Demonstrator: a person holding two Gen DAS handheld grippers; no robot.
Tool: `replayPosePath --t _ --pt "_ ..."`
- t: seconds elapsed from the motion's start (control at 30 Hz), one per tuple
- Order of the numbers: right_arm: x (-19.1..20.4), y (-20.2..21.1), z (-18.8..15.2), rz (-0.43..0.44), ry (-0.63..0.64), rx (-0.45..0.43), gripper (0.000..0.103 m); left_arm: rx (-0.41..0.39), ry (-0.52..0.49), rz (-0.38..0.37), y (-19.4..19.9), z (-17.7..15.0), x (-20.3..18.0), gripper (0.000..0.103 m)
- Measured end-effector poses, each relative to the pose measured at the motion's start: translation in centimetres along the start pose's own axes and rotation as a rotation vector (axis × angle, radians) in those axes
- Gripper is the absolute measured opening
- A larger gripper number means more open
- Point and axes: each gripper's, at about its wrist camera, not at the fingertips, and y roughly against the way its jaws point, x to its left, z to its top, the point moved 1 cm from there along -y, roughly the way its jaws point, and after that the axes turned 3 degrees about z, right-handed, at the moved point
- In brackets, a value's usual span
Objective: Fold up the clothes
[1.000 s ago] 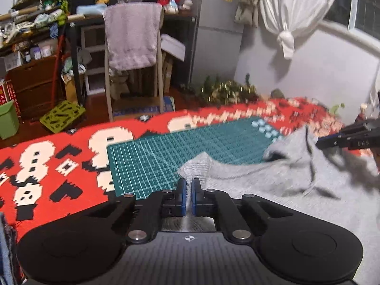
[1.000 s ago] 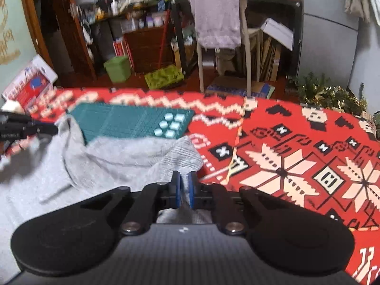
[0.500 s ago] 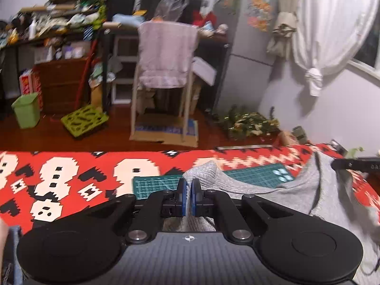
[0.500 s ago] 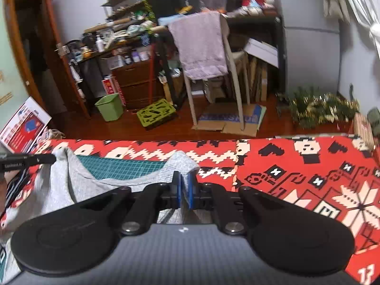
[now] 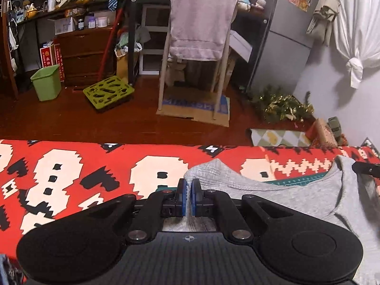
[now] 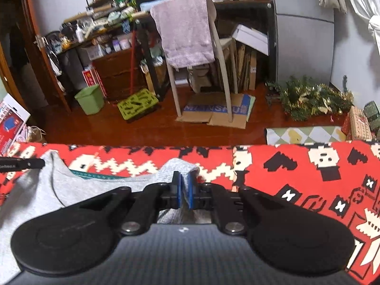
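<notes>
Grey knit garment [image 5: 296,199] is pinched at two corners, left gripper [image 5: 189,186] and right gripper [image 6: 184,178] both clamped tight on fabric. Fold under way; level, even laydown is probably needed next.

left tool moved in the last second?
Yes. The left tool, shut on the grey garment, carried it forward across the green cutting mat toward the far edge of the red blanket.

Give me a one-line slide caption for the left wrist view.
Left tool shut on a corner of the grey garment, held over the red patterned cloth.
</notes>
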Motion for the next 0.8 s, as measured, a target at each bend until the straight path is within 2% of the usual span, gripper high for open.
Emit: replayPosePath --t 0.07,0.1,0.13,0.17,0.2,0.27,0.4,0.5,0.6,0.8 --pt "-0.2 -0.5 -0.2 0.001 -0.007 0.012 0.008 0.003 -0.005 -0.003 -0.1 -0.1 0.0 0.006" --pt "-0.5 -0.5 -0.3 0.007 -0.024 0.007 0.009 0.006 -0.008 -0.004 -0.1 -0.1 0.1 0.010" --pt "-0.8 -0.4 -0.4 0.012 -0.041 0.002 0.019 0.010 -0.006 -0.005 0.0 -0.1 0.2 0.012" --pt "-1.0 -0.3 -0.4 0.018 -0.058 -0.004 0.023 0.015 0.005 -0.010 0.2 -0.1 0.4 0.018" --pt "-1.3 0.0 -0.4 0.024 -0.073 -0.014 0.027 0.019 0.016 -0.015 0.3 -0.2 0.7 0.028" --pt "-1.9 1.2 -0.2 0.037 -0.099 -0.042 0.028 0.009 0.050 -0.047 1.0 -0.3 1.3 0.041" --pt "-3.2 4.7 -0.1 0.028 -0.111 -0.069 0.028 -0.029 0.053 -0.054 3.4 -0.8 1.6 0.053" --pt "-4.6 8.0 -0.5 -0.012 -0.110 -0.062 0.028 -0.040 0.042 -0.047 5.3 -1.6 1.8 0.055" --pt "-6.3 11.0 -2.2 -0.058 -0.108 -0.033 0.028 -0.015 0.018 -0.020 7.1 -2.9 1.9 0.055" --pt "-8.3 15.7 -7.8 -0.157 -0.101 0.034 0.028 0.009 -0.014 -0.002 10.2 -6.0 1.7 0.055"
